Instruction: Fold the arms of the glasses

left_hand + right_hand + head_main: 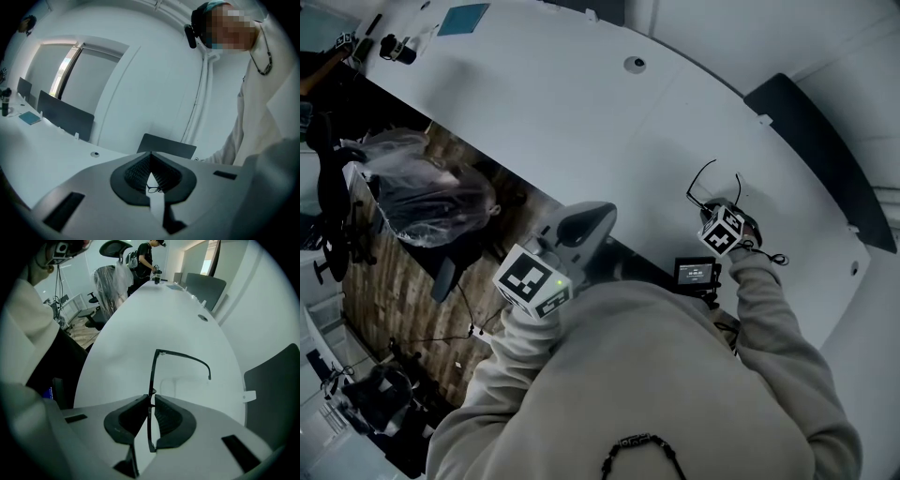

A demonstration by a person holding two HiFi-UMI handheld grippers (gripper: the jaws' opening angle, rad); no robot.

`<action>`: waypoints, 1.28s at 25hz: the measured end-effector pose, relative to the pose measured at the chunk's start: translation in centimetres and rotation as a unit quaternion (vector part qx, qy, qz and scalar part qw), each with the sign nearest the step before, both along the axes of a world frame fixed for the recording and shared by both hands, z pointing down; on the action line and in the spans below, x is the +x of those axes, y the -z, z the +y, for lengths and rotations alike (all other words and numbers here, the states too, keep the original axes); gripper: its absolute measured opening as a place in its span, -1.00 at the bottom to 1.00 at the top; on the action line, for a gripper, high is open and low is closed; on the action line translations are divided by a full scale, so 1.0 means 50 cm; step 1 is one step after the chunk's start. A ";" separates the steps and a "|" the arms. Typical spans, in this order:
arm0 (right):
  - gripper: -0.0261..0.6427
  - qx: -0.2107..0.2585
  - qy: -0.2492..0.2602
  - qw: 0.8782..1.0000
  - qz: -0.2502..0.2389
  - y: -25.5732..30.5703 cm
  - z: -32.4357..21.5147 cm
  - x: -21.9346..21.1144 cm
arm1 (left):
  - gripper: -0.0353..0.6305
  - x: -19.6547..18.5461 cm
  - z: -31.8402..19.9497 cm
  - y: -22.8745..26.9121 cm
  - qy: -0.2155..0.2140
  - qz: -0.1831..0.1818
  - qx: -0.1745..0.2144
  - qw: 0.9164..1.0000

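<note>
On the table (581,112), the right gripper (151,401) is pinching the front of the glasses (153,373) from above. The left gripper (151,157) is hanging shut and empty near the edge. The arms (183,355) are sticking out unfolded, so the folding is seemingly only beginning.

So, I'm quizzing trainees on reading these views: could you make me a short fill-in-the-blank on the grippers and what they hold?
1. The right gripper is closed on the ___.
2. The left gripper has its jaws ___, with nothing between them.
3. The table is ___ in colour.
Missing words: glasses; shut; white
</note>
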State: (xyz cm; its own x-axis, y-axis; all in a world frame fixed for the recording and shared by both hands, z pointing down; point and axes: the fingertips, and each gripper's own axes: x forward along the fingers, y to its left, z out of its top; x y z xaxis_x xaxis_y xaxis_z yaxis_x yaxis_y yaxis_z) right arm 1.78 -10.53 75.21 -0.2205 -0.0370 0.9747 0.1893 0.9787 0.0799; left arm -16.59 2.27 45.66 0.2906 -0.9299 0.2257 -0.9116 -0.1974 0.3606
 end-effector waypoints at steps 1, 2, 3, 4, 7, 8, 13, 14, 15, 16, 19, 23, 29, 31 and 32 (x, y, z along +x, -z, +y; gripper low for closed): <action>-0.74 0.000 -0.004 1.000 -0.010 0.015 -0.001 -0.002 | -0.88 0.004 -0.003 0.006 -0.004 0.000 0.004 1.000; -0.74 -0.001 -0.008 1.000 -0.021 0.032 -0.002 -0.004 | -0.88 0.007 -0.006 0.012 -0.009 -0.001 0.007 1.000; -0.74 -0.001 -0.014 0.999 -0.032 0.051 -0.003 -0.007 | -0.88 0.011 -0.010 0.018 -0.015 -0.004 0.011 1.000; -0.74 -0.001 -0.021 0.999 -0.045 0.071 -0.005 -0.010 | -0.88 0.014 -0.014 0.023 -0.023 -0.006 0.015 1.000; -0.74 -0.004 -0.044 0.995 -0.093 0.144 -0.010 -0.022 | -0.88 0.024 -0.034 0.044 -0.046 -0.012 0.033 0.998; -0.74 -0.004 -0.052 0.992 -0.111 0.172 -0.012 -0.025 | -0.88 0.028 -0.042 0.052 -0.053 -0.014 0.040 0.998; -0.74 0.011 -0.085 0.979 -0.185 0.323 -0.014 -0.028 | -0.88 0.056 -0.086 0.089 -0.092 -0.033 0.065 0.993; -0.74 0.012 -0.091 0.976 -0.200 0.351 -0.010 -0.027 | -0.88 0.062 -0.094 0.097 -0.101 -0.037 0.071 0.992; -0.74 0.010 -0.099 0.971 -0.216 0.378 -0.005 -0.025 | -0.88 0.067 -0.102 0.105 -0.110 -0.039 0.077 0.990; -0.74 0.003 -0.110 0.966 -0.234 0.405 0.000 -0.023 | -0.88 0.072 -0.109 0.113 -0.118 -0.040 0.083 0.989; -0.74 -0.023 -0.136 0.945 -0.296 0.492 0.017 -0.018 | -0.88 0.085 -0.130 0.133 -0.140 -0.043 0.098 0.984; -0.74 -0.071 -0.158 0.905 -0.389 0.618 0.043 -0.010 | -0.88 0.110 -0.153 0.165 -0.174 -0.044 0.125 0.976; -0.74 -0.082 -0.157 0.871 -0.459 0.748 0.068 0.022 | -0.88 0.177 -0.188 0.218 -0.241 -0.071 0.168 0.953; -0.74 -0.084 -0.153 0.865 -0.471 0.777 0.084 0.028 | -0.88 0.197 -0.194 0.237 -0.262 -0.095 0.184 0.943; -0.74 -0.089 -0.151 0.861 -0.478 0.793 0.097 0.031 | -0.88 0.204 -0.195 0.250 -0.270 -0.112 0.191 0.937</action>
